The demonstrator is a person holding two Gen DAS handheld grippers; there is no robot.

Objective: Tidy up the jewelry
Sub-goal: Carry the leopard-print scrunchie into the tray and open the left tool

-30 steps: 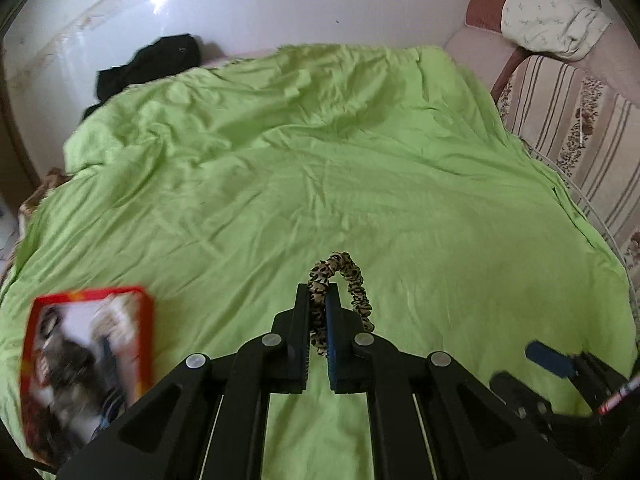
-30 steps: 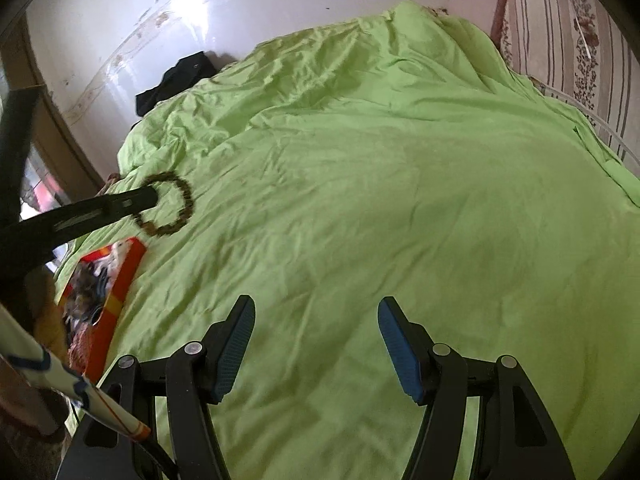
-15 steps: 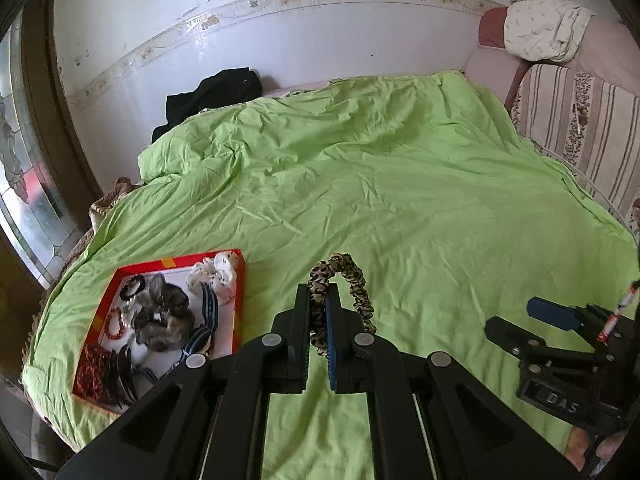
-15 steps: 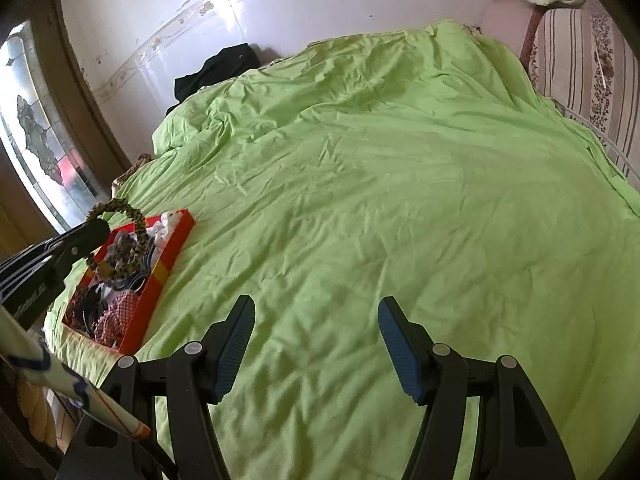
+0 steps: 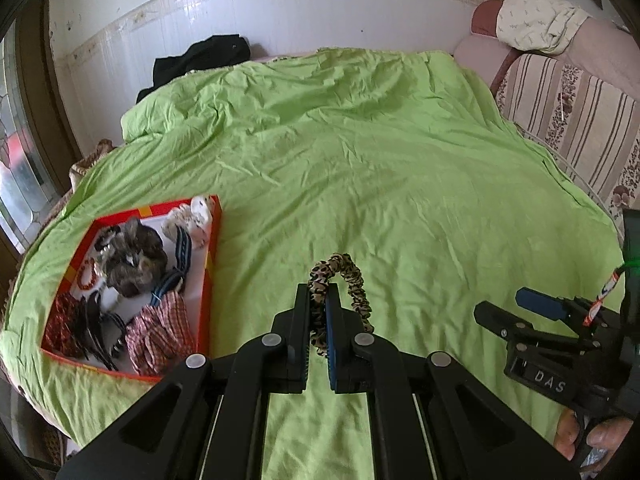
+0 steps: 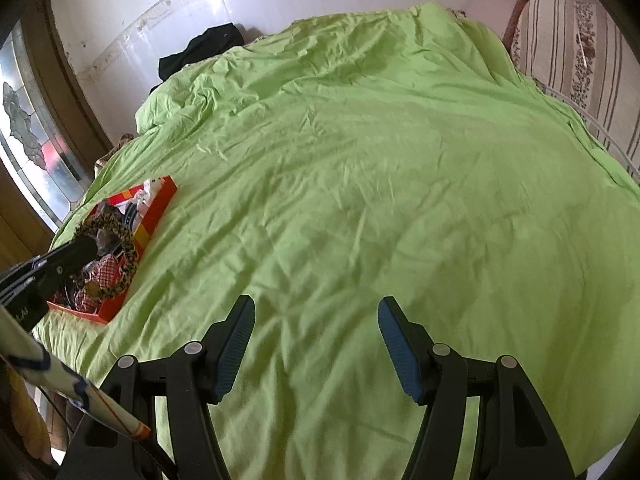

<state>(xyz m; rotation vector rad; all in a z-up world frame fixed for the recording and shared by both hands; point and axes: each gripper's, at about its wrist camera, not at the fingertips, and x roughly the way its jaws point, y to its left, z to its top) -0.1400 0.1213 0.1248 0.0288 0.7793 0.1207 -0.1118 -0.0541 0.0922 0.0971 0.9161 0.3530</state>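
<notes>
- A stained-glass window (image 6: 28, 148) in a wooden frame filled the far left edge, beside the bed.
- A red tray (image 5: 208, 280) lay on the green bedspread (image 5: 400, 184) near its left edge, crowded with hair ties, a grey-brown scrunchie (image 5: 132, 260), a red bead bracelet (image 5: 86, 276), dark clips and red checked fabric pieces (image 5: 160, 332).
- A black garment (image 5: 196, 62) lay bunched at the far left corner of the bed, against the white tiled wall (image 5: 320, 12).
- The left tongs (image 5: 318, 308) were pressed together, pinching a leopard-print scrunchie (image 5: 348, 276) by one side; the rest of its loop stood up and drooped to the right of the tips.
- In the left wrist view the scrunchie hung over bare bedspread just right of the tray; in the right wrist view it overlapped the tray's near corner, so I could not tell whether it was over the tray or beside it.
- Nothing lay on the bedspread between the left tongs and the tray.
- The right tongs (image 6: 316, 340) were spread with nothing between them, above an open stretch of wrinkled bedspread, well apart from the tray.
- A person's hand (image 5: 588, 436) gripped the handle of the right tongs at the lower right of the left wrist view.
- A striped, flowered sofa (image 5: 580, 120) stood along the right side of the bed, with a pale cloth (image 5: 536, 24) heaped on its top.
</notes>
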